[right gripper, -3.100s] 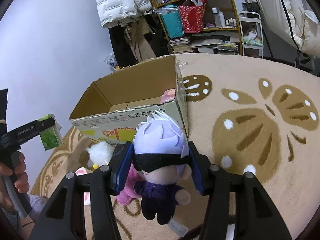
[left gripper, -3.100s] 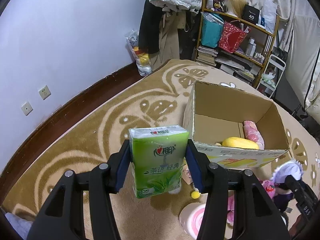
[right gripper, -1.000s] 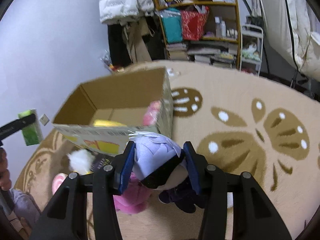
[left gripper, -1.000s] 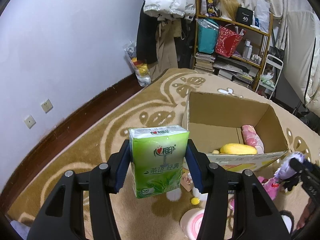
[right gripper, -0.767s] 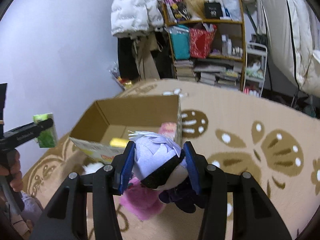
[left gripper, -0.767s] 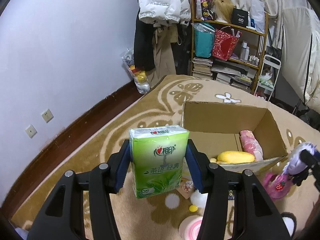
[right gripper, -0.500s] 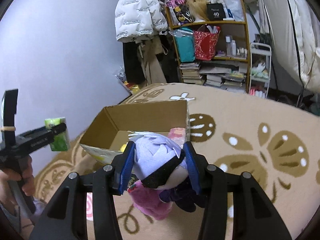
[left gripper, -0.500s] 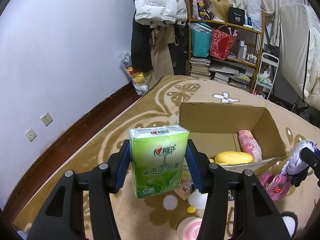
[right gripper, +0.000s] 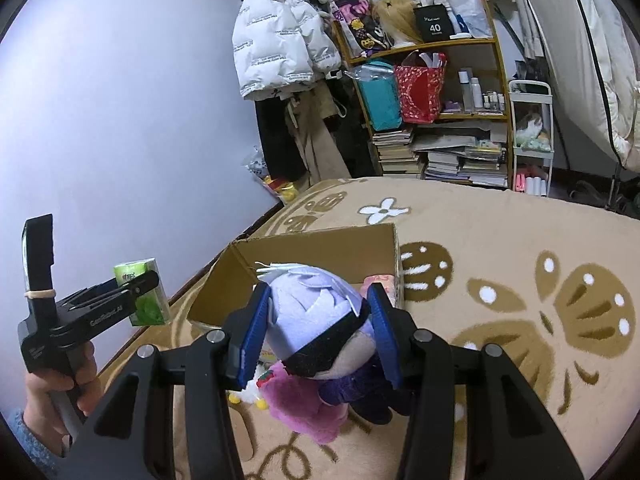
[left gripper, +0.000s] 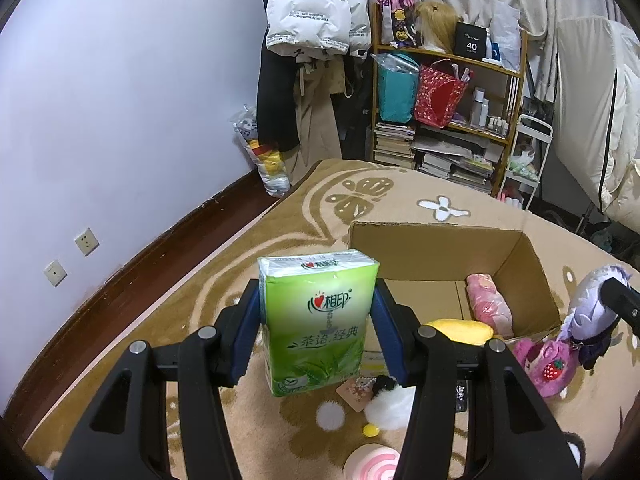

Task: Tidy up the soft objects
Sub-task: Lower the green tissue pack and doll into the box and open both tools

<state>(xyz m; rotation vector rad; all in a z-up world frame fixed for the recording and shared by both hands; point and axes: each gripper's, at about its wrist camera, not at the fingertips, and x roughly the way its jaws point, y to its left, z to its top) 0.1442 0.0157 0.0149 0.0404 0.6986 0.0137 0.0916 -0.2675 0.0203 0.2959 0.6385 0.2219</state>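
Green plastic-wrapped tissue pack (left gripper: 318, 322), light and squashy, clamped by its flat sides in left gripper (left gripper: 318, 320) fingers, and purple-haired plush doll (right gripper: 318, 316), pinched at its stuffed head by right gripper (right gripper: 316, 332), both aloft near open cardboard box's (left gripper: 436, 254) front edge on tan patterned carpet (right gripper: 520, 240).

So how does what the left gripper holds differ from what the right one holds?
The tissue pack in the left gripper is a flat-sided green block in glossy printed wrap; the plush doll in the right gripper is rounded and fuzzy, with pale lilac hair and a black band. The pack stands upright; the doll is gripped by its head, its body hanging below. Both are clamped, above the carpet.
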